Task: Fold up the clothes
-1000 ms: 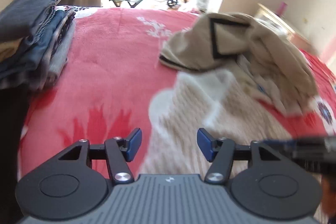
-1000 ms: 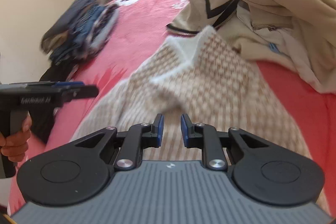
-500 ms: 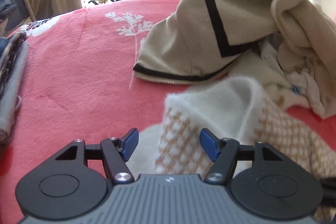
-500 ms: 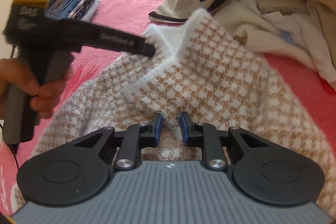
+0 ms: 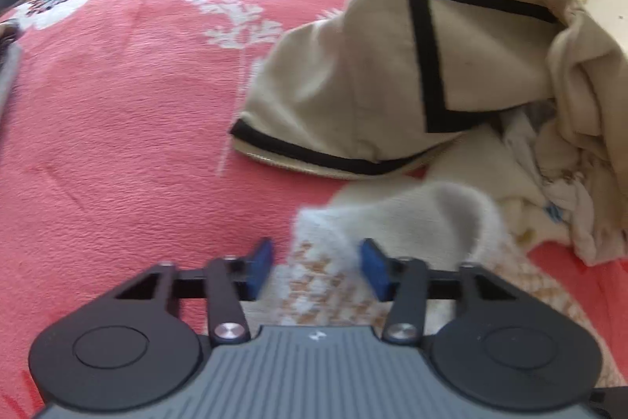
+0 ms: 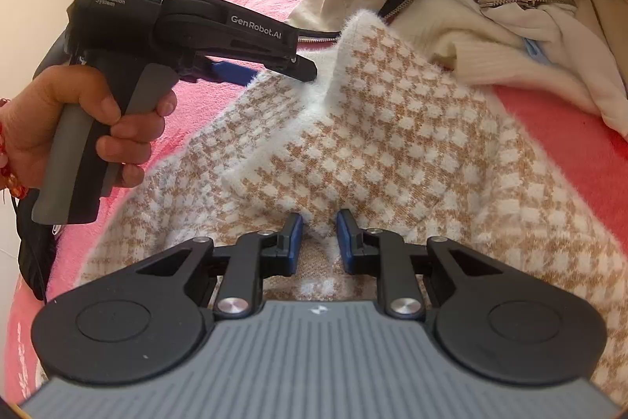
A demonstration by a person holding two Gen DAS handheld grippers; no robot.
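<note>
Checked sweater (image 6: 392, 144): spread on red bedspread (image 5: 117, 105), beige jacket (image 5: 353, 73) at 12 o'clock. Left gripper (image 5: 316, 264): pitched down, jaws closing around white collar fold, pads not yet pressing. Left hand (image 6: 78, 128): fist on handle, 9 o'clock. Right gripper (image 6: 318, 240): pitched down, clenched on sweater fold.

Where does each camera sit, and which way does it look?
Left wrist: on the left gripper, looking down over its closing jaws, which straddle the checked sweater, toward the beige jacket.
Right wrist: on the right gripper, pinching a sweater fold; the left hand shows.
Shared: sweater, jacket, red blanket.
</note>
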